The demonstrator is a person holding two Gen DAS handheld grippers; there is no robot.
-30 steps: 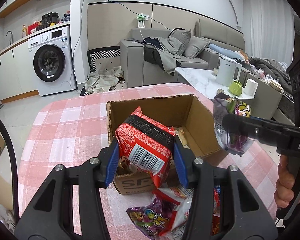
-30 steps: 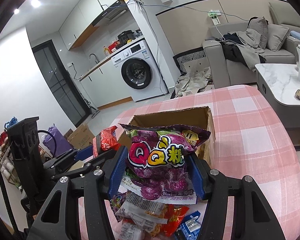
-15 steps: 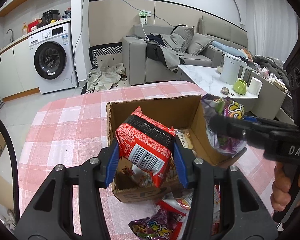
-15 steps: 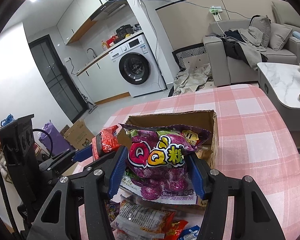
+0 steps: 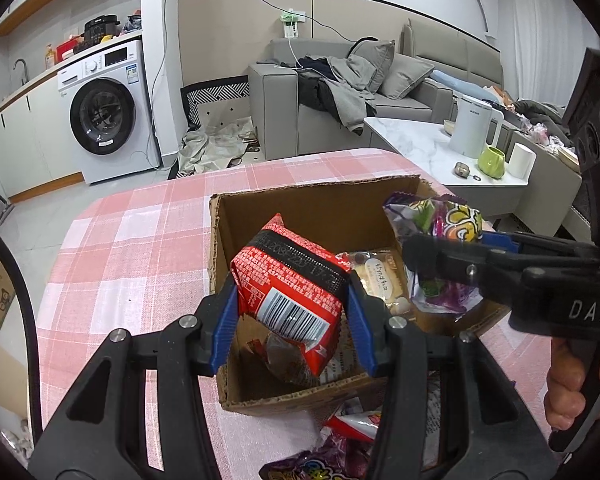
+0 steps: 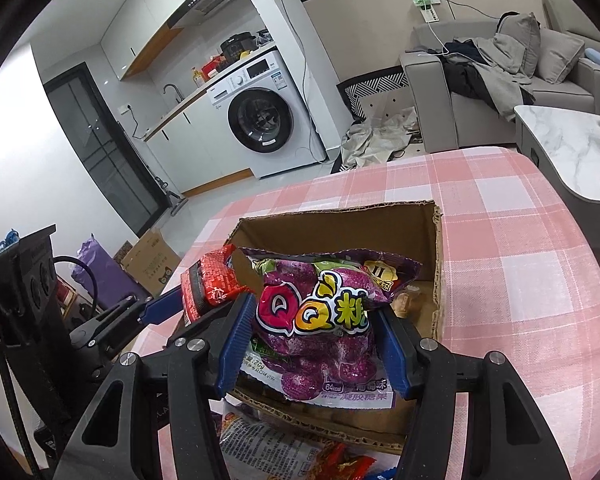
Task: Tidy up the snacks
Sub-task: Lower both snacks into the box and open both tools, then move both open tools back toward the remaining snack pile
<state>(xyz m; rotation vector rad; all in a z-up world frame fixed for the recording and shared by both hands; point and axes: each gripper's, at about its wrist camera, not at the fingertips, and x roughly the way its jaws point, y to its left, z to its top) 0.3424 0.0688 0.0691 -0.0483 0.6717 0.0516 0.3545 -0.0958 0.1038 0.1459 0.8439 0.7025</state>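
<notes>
An open cardboard box (image 5: 312, 208) (image 6: 438, 248) stands on the pink checked tablecloth. My left gripper (image 5: 290, 312) is shut on a red snack packet (image 5: 292, 292) and holds it over the box's near left part; the packet also shows in the right wrist view (image 6: 208, 280). My right gripper (image 6: 314, 340) is shut on a purple QQ candy bag (image 6: 320, 320) above the box's right side; the bag also shows in the left wrist view (image 5: 440, 224). A pale wrapped pastry (image 5: 378, 276) and other snacks lie inside the box.
Several loose snack packets (image 5: 340, 448) (image 6: 268, 448) lie on the table in front of the box. The tablecloth (image 5: 140, 232) spreads left and beyond the box. A marble coffee table with a kettle (image 5: 474, 128), a sofa and a washing machine (image 5: 104, 112) stand behind.
Both grippers have moved forward with their packets, from in front of the box to over its opening. The loose snacks have dropped lower in both views.
</notes>
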